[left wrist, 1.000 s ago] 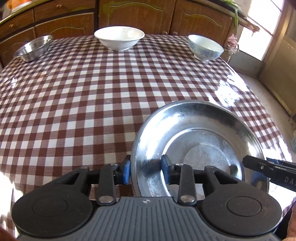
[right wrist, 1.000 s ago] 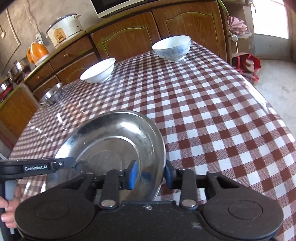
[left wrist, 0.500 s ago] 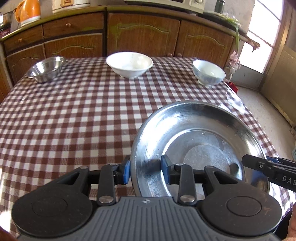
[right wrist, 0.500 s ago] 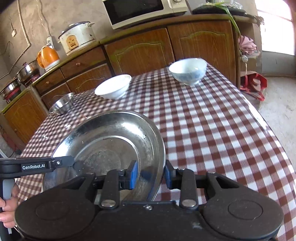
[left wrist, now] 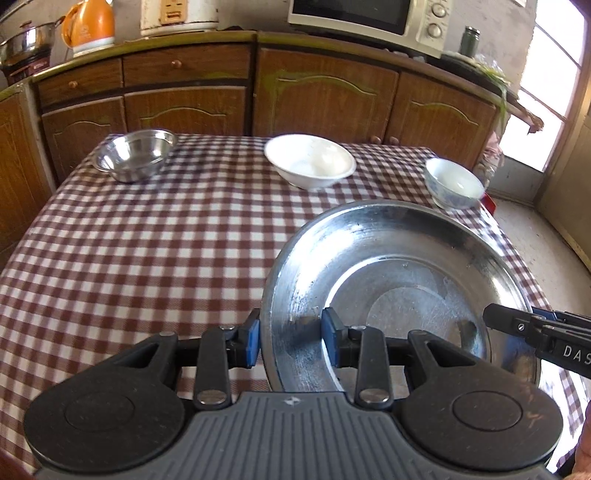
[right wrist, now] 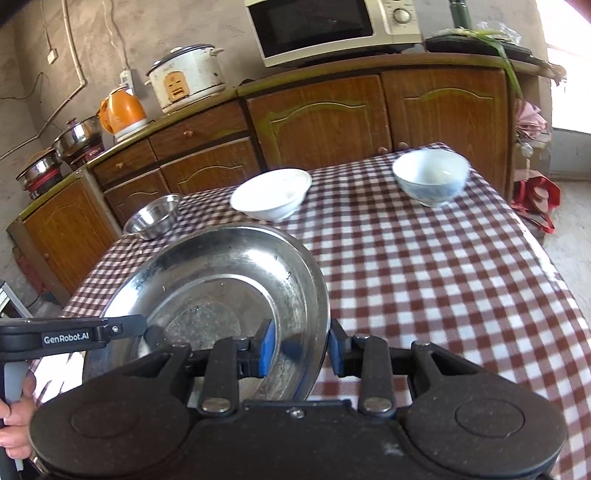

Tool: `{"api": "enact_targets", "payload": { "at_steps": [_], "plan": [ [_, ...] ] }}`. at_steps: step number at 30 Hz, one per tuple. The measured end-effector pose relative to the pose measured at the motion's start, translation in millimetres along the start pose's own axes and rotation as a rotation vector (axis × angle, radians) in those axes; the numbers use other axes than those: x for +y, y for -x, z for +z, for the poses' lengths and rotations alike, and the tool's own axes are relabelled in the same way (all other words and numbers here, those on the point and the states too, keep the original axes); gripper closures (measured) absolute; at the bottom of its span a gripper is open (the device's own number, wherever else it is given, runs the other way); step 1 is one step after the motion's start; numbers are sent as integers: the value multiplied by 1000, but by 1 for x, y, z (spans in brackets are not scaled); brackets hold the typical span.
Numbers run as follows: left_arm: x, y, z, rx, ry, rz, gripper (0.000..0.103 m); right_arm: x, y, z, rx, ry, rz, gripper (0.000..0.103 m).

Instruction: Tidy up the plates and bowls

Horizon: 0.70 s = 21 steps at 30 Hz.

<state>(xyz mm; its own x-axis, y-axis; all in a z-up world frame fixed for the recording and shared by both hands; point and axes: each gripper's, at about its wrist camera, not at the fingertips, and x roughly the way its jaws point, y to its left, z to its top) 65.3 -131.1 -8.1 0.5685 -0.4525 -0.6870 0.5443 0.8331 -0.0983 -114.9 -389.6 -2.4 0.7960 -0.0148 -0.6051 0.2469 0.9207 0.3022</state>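
A large shallow steel plate (left wrist: 399, 280) (right wrist: 221, 284) is held in the air above the checked table (left wrist: 147, 251) (right wrist: 424, 266). My left gripper (left wrist: 291, 341) is shut on its left rim, one blue pad outside and one inside. On the opposite rim my right gripper (right wrist: 301, 347) is shut the same way. Each gripper also shows in the other's view, the right gripper (left wrist: 535, 332) and the left gripper (right wrist: 74, 334). At the table's far edge stand a small steel bowl (left wrist: 135, 155) (right wrist: 153, 216), a wide white bowl (left wrist: 310, 164) (right wrist: 271, 194) and a blue-patterned white bowl (left wrist: 454, 182) (right wrist: 430, 177).
Brown wooden cabinets (left wrist: 325, 96) run behind the table, with a microwave (right wrist: 328, 29), a rice cooker (right wrist: 186, 75), an orange kettle (right wrist: 123, 110) and pots (right wrist: 77, 138) on the counter. A person's hand (right wrist: 14, 417) grips the left tool. Bare floor (left wrist: 532, 236) lies right of the table.
Both grippers have risen with the steel plate, which has come up off the table. The table and the far bowls now sit lower and farther off, and the counter has come into view.
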Motion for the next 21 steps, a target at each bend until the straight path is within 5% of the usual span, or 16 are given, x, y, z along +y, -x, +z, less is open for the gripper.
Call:
{"api": "enact_targets", "payload": {
  "at_steps": [21],
  "plan": [
    [66, -34, 29, 27, 15, 93, 69, 63, -96, 26, 55, 27, 23, 65]
  ]
}}
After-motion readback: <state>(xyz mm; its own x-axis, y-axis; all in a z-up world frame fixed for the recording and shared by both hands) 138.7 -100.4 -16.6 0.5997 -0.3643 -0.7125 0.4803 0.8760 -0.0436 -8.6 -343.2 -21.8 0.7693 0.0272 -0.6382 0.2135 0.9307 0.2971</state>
